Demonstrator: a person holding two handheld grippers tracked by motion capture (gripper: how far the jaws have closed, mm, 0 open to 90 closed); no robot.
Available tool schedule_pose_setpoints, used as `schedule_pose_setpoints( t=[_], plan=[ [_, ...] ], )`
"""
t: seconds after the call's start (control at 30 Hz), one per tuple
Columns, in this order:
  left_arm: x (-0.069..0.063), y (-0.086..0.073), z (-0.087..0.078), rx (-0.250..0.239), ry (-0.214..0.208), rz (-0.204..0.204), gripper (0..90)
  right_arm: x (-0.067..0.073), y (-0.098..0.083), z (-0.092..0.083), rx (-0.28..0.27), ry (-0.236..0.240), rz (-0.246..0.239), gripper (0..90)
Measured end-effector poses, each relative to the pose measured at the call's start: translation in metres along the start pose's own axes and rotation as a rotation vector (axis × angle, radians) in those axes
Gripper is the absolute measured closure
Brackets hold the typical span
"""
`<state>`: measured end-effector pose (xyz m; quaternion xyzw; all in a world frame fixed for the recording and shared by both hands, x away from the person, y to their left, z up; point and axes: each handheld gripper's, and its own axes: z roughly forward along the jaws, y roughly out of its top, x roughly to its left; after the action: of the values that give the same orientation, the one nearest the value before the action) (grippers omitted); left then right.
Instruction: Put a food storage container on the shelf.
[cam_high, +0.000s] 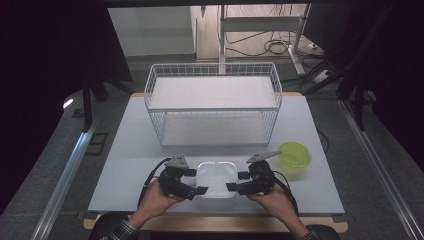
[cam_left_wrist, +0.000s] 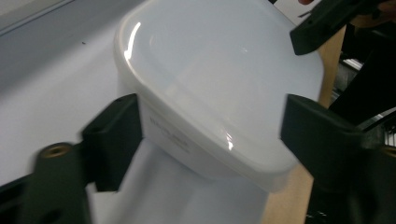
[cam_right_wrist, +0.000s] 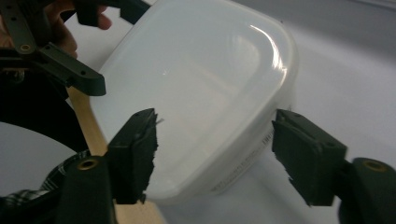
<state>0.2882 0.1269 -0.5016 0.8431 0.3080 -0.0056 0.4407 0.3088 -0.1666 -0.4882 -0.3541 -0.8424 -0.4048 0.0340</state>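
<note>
Tub (cam_high: 216, 178) sat between my left tongs (cam_high: 200, 191) and right tongs (cam_high: 233, 186), both part-open, straddling its corners, not gripping.

1. Pale grey tabletop (cam_high: 125, 150) with a wooden edge.
2. Grey floor (cam_high: 45, 165) around it, metal rails on both sides.
3. Behind: white stand (cam_high: 260, 22), tangled cables (cam_high: 272, 47) (dark curtains flank everything).

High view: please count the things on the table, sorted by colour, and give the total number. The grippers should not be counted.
White: 2, the wire rack and the lidded plastic box
Green: 1, the bowl
Total: 3
</note>
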Motion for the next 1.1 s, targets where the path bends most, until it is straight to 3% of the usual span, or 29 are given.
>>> schedule_pose_setpoints(
  t=[0.13,0.2,0.23,0.43,0.73,0.97,1.1],
  plan=[
    [-0.005,-0.001,-0.004,0.003,0.02,-0.019,35.7,-0.001,-0.002,-0.009,0.0,-0.003,0.069,48.8],
    [-0.007,0.0,-0.006,-0.002,0.033,-0.019,39.1,0.001,-0.001,-0.014,-0.014,-0.027,0.067,56.6],
    [-0.008,0.0,-0.007,-0.021,0.054,-0.02,45.4,0.002,-0.001,-0.017,-0.017,-0.04,0.079,59.7],
    [-0.008,0.002,-0.01,-0.07,0.099,-0.052,59.3,0.007,0.001,-0.02,-0.067,-0.112,0.073,66.6],
    [-0.01,0.004,-0.012,-0.097,0.141,-0.083,74.5,0.003,-0.003,-0.021,-0.168,-0.143,0.131,77.6],
    [-0.004,0.003,-0.01,-0.121,0.144,-0.143,77.6,0.005,-0.003,-0.02,-0.19,-0.157,0.106,77.9],
    [-0.001,0.004,-0.013,-0.141,0.159,-0.145,78.6,0.008,-0.002,-0.018,-0.21,-0.178,0.053,78.1]
  ],
)
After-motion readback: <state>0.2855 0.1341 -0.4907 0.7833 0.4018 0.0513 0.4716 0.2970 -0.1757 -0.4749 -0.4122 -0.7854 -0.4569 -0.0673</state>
